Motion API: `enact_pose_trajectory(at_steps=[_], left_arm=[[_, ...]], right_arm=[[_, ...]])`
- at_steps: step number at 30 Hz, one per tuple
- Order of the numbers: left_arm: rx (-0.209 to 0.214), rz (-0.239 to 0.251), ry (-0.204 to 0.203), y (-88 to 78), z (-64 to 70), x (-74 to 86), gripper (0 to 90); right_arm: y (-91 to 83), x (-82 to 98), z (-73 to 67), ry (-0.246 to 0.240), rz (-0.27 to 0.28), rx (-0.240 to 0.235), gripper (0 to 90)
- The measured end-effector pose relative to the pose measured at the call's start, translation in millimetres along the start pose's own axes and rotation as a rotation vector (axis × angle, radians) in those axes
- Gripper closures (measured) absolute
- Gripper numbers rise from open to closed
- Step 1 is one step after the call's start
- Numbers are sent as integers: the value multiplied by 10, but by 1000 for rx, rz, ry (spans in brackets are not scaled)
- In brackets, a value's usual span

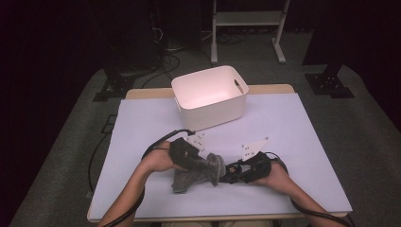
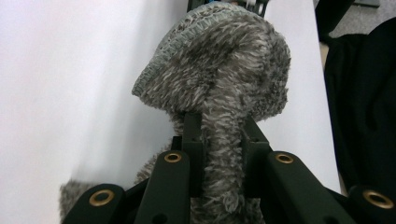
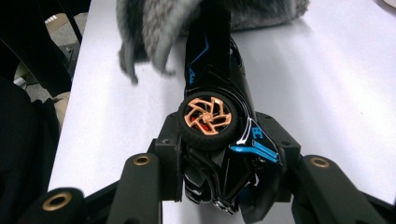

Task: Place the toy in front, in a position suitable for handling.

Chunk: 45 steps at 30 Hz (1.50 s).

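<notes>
The bench [image 1: 302,142], covered in a pale sheet, is carrying a white bin [image 1: 210,97] at its far side, well apart from the work near the front edge. There a grey fuzzy sock [image 1: 198,171] is lying between the two hands, its open end facing the right one.

The left gripper [image 2: 219,135] is pinching a fold of the sock, its fingers [image 2: 192,133] pressed tight on the fabric so that the cuff stands up ahead of them. The right gripper [image 3: 224,140] is gripping a black toy car [image 3: 217,93] with blue trim and a copper-coloured wheel (held on its side, nose forward), and the nose is already going into the sock's mouth.

Judging from this, the step is sliding the car into the sock. To do it well, the left hand should be holding the cuff high and taut so the opening stays wide, while the right is pushing straight along the sock's length, keeping the wheels from snagging the loose yarn. Letting go should wait until the car is sitting deep inside.
</notes>
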<state>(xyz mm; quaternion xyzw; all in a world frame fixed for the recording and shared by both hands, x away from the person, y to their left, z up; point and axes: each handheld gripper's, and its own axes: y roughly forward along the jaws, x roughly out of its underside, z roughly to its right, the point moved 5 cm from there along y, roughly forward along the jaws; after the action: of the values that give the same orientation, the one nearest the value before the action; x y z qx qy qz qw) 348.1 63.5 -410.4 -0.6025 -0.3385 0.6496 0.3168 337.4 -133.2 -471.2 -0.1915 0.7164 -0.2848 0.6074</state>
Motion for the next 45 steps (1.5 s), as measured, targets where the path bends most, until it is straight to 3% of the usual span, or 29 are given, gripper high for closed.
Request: enact_pose_trajectory(at_steps=[4,8,15,19,24,30,35,40,45], left_arm=[[-1,-6,-8,-24,-7,37,769],[17,-8,8,31,15,-39,769],[57,-23,62,230,35,-345,768],[98,-2,79,381,33,-548,765],[118,-11,90,449,11,-642,762],[112,0,53,354,-24,-501,763],[85,2,24,201,-55,-288,762],[69,34,-30,65,-85,-58,763],[54,48,-55,-12,-93,83,763]], right_arm=[[-17,12,9,5,-1,1,571],[-15,4,7,5,-4,2,571],[1,-4,0,-4,0,10,571],[20,-13,7,-2,8,7,571],[23,-8,13,10,15,0,571],[21,-11,14,-1,9,0,571],[4,-5,15,-14,3,9,571],[-35,25,20,-9,2,13,571],[-49,33,22,-9,-3,15,571]])
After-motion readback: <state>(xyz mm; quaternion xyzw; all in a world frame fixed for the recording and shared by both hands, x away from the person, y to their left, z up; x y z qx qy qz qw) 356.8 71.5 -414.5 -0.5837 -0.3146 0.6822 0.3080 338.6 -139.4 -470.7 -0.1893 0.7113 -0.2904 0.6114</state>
